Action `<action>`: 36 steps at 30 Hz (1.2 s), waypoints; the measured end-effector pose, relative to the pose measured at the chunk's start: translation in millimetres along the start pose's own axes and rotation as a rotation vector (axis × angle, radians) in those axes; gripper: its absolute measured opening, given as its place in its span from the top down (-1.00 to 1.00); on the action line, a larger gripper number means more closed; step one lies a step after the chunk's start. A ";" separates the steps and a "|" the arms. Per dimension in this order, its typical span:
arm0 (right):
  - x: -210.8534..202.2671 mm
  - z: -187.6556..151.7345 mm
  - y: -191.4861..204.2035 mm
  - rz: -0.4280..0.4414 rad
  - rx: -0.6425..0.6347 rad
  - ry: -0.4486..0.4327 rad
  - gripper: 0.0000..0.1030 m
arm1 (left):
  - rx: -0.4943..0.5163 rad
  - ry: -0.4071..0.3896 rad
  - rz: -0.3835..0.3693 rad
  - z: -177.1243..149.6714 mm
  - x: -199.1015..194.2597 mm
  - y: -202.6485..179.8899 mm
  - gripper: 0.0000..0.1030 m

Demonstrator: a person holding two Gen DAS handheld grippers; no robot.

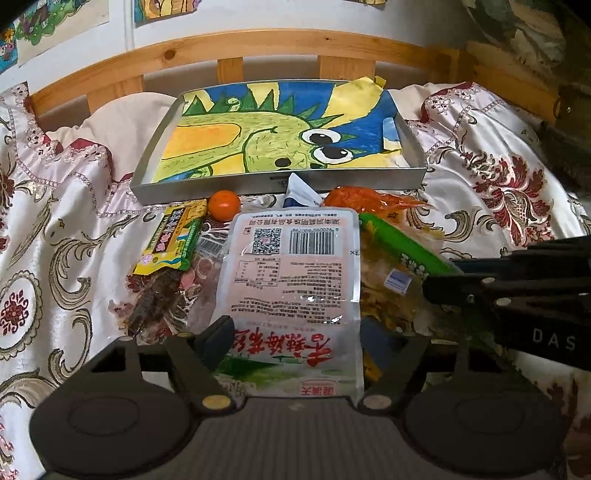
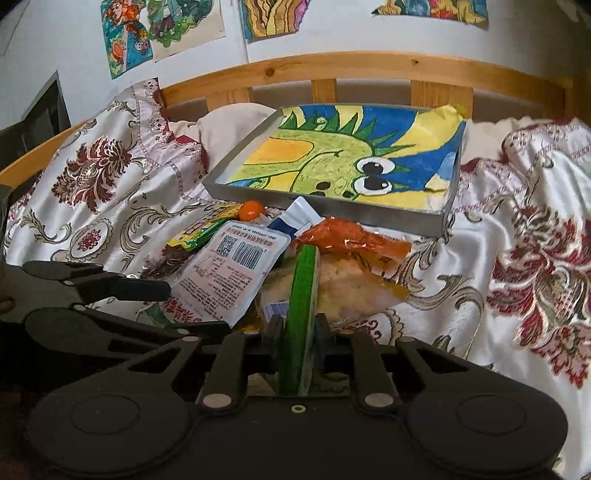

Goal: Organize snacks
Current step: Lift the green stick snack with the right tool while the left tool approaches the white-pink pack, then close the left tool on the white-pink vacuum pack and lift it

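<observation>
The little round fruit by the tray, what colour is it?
Orange. The small round fruit shows best in the left wrist view.

I am in a home bedroom: a wooden bed frame [image 2: 332, 70], a flowered bedspread [image 2: 517, 258] below it, children's drawings [image 2: 162, 29] above.

A heap of snack packets [image 1: 291, 266] lies on the bedspread [image 1: 66, 236], just in front of a tray [image 1: 280, 182]. A drawing [image 1: 280, 129] lies inside the tray. A small round fruit [image 1: 224, 205] sits against the tray's near wall, at the heap's back left. Behind the tray stands the headboard [image 1: 258, 48].
</observation>
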State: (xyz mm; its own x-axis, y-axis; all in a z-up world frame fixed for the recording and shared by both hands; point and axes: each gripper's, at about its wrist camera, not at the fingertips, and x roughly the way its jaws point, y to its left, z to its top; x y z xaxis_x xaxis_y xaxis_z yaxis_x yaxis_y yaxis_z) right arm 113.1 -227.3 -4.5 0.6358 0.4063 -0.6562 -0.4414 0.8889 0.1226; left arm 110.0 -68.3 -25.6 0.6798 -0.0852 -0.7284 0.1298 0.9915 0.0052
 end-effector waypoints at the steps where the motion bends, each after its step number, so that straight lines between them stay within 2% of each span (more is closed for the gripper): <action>1: -0.4 0.1 1.2 -0.006 -0.012 -0.004 0.64 | 0.005 0.000 0.007 0.0 0.2 0.0 -0.59; 6: -1.3 0.3 4.1 -0.013 -0.042 -0.016 0.65 | 0.016 0.002 0.041 2.4 1.8 1.5 -0.84; 8: -1.6 0.6 3.6 -0.014 -0.043 -0.019 0.65 | 0.016 0.007 0.029 6.2 4.1 3.2 -0.91; 13: -1.3 2.3 3.6 -0.031 -0.063 -0.030 0.65 | 0.081 0.035 -0.031 18.3 20.3 2.5 -0.93; 15: -0.6 2.7 3.4 -0.035 -0.068 -0.032 0.65 | 0.101 0.056 -0.026 23.1 28.4 1.4 -0.93; 20: -1.7 2.8 8.2 -0.066 -0.138 -0.060 0.65 | 0.097 0.044 -0.062 27.2 30.0 5.8 -0.68; 25: -3.8 0.6 17.7 -0.108 -0.245 -0.096 0.66 | 0.160 0.024 -0.057 24.0 23.2 -1.4 -0.55; 29: -7.6 -1.4 23.2 -0.123 -0.300 -0.117 0.66 | 0.151 0.018 -0.050 24.9 18.3 -2.6 -0.46; 30: -8.3 -1.8 24.7 -0.127 -0.311 -0.121 0.66 | 0.151 0.013 -0.047 25.6 15.6 -2.4 -0.40; 31: -8.8 -1.9 25.1 -0.129 -0.318 -0.123 0.66 | 0.156 0.008 -0.047 26.7 13.1 -1.5 -0.12; 36: -9.4 -2.1 27.9 -0.139 -0.339 -0.129 0.65 | 0.170 0.006 -0.010 34.1 3.0 3.1 0.16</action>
State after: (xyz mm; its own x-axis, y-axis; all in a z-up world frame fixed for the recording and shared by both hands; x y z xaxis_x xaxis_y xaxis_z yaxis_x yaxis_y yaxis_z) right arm 93.6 -206.8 3.5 0.7692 0.3289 -0.5478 -0.5158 0.8256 -0.2286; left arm 137.0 -68.8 -4.4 0.6736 -0.0939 -0.7331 0.2569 0.9598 0.1131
